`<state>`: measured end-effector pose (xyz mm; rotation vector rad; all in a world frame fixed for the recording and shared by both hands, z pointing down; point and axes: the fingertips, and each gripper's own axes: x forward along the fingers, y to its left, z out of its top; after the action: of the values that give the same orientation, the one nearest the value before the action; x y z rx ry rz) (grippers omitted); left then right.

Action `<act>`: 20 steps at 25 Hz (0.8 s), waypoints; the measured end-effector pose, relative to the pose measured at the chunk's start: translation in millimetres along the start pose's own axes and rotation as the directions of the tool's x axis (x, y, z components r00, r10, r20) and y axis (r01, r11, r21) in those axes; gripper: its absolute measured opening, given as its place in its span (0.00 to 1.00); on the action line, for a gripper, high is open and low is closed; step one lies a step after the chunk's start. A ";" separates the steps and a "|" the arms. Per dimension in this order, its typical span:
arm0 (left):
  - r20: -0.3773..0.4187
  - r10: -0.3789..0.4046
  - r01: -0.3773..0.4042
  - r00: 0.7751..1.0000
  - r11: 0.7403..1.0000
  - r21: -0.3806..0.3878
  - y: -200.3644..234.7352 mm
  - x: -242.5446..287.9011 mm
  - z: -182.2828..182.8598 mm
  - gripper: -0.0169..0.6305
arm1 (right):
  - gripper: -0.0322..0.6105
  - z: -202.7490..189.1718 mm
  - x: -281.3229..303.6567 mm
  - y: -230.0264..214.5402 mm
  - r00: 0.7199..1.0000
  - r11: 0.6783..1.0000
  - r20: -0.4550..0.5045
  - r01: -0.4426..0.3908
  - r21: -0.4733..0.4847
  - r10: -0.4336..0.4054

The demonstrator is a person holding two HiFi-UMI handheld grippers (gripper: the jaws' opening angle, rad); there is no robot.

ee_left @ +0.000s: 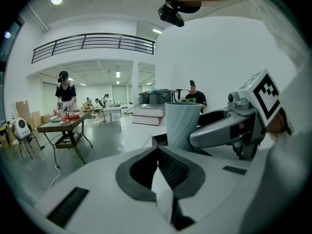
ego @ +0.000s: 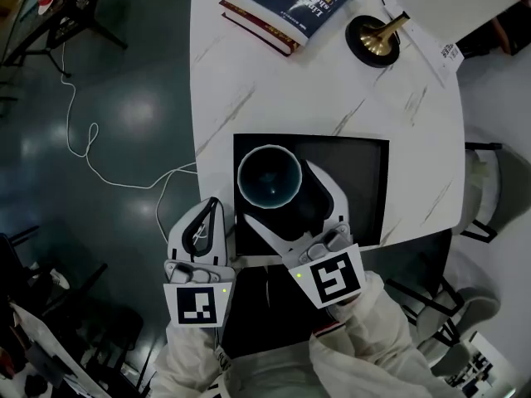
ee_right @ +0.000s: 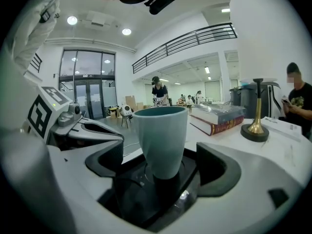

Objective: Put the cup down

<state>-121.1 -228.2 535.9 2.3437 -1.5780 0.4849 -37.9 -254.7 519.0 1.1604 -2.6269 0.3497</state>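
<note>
The white marble table point(ego: 249, 98) holds a black square mat point(ego: 361, 168). The tall blue-green cup point(ego: 269, 175) stands upright on it, between the right gripper point(ee_right: 163, 167) fingers, which are wide apart, not squeezing. The left gripper point(ego: 212, 214) is closed, empty, farther away.
</note>
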 end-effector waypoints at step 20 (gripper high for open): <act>0.047 -0.095 0.092 0.994 0.993 0.071 -31.4 -40.2 17.1 0.05 | 0.78 14.5 -57.2 26.5 0.995 0.996 0.044 0.090 -0.014 -0.089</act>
<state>-103.9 -189.9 502.3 2.4868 -1.4868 0.4698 -22.1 -202.6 483.9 1.2890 -2.5985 0.2892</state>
